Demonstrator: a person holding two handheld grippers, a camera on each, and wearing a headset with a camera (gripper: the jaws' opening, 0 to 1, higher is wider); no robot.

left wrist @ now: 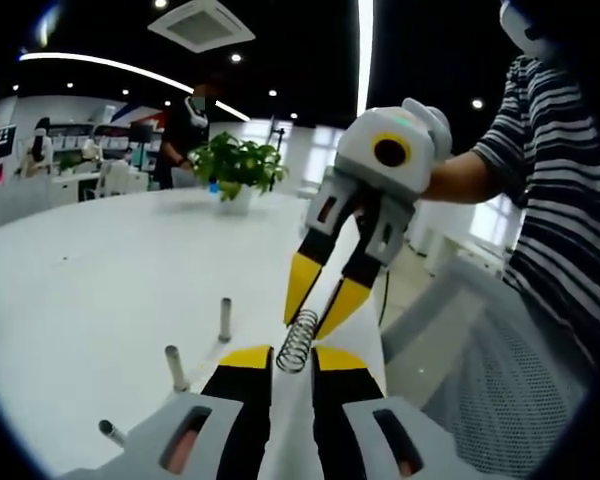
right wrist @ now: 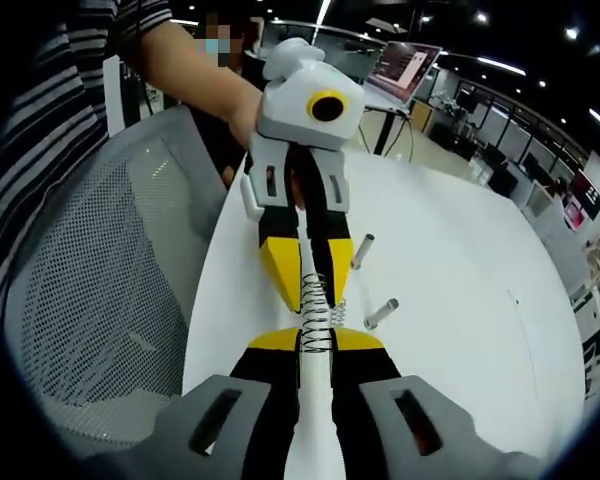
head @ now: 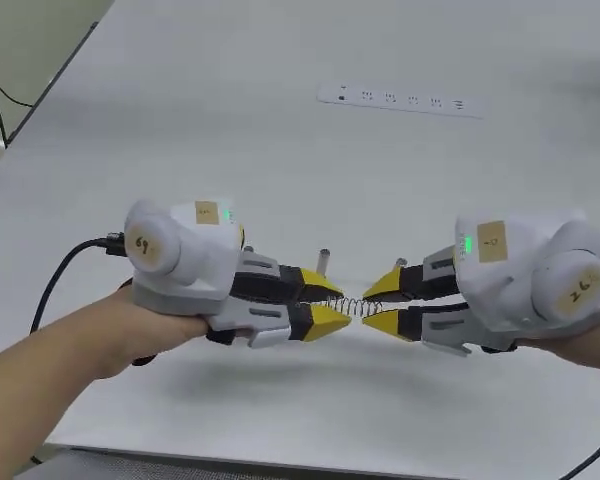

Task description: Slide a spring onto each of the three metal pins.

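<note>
Head view: two hand-held white grippers with black jaws and yellow tips meet nose to nose above a white workbench [head: 280, 150], sharing a small silver coil spring [head: 357, 306] between them. The left gripper [head: 342, 305] comes at the spring from one end and the right gripper [head: 369, 309] from the other. Each pair of jaws is drawn in until its yellow tips press on an end of the coil, which hangs level above the bench.

The left gripper view has the spring pinched between that gripper's own tips, the right gripper's tips reaching down onto its far end. Short grey metal pins [left wrist: 176, 367], three of them, stand in a row on the bench just left of the spring in this view, apart from it and from both grippers. Beyond the spring, a striped sleeve [left wrist: 540, 150] runs to the hand that holds the right gripper, and a green potted plant [left wrist: 235, 165] sits far behind it on the bench.

The right gripper view has the coil stretched straight between the two sets of tips, with a grey mesh chair [right wrist: 100, 300] off to the left of the spring.

A white power strip [head: 400, 100] lies well beyond the spring in the head view, and a black cable [head: 60, 275] trails from the left gripper's rear.
</note>
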